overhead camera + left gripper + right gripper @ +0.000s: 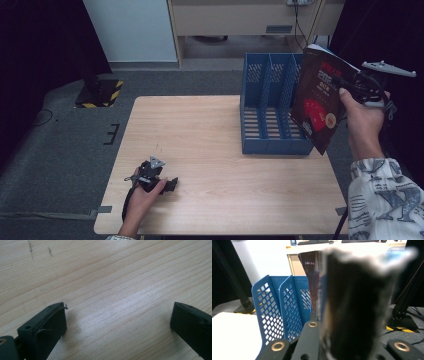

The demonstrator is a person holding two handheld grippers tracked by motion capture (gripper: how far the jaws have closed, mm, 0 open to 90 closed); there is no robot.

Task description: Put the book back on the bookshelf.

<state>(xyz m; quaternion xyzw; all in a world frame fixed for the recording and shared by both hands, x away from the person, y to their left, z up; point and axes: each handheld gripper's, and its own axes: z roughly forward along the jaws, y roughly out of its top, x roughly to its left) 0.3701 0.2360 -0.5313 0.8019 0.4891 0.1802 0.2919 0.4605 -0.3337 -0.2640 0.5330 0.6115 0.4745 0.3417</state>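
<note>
The right gripper [350, 82] is clamped on a book [320, 102] with a dark red cover, and the person's right hand [365, 120] holds it up in the air, clear of the table [200, 150]. In the high view the book hangs tilted beyond the table's right edge, its lower corner down near the front right corner of the blue rack [272, 100]; it overlaps the rack's right wall there, though whether it touches that wall is hard to say from this angle.

The rack stands at the table's far right corner, with upright perforated dividers that part it into slots. In the right gripper view the book [352, 305] stands close to the lens as a blurred dark mass between the jaws, and the rack's dividers [284, 305] lie just to its left.

The left gripper [167, 184] rests near the table's near left corner in the left hand [145, 192]. Its jaws stand wide apart over bare wood [112, 285] in the left gripper view, with nothing between them.
</note>
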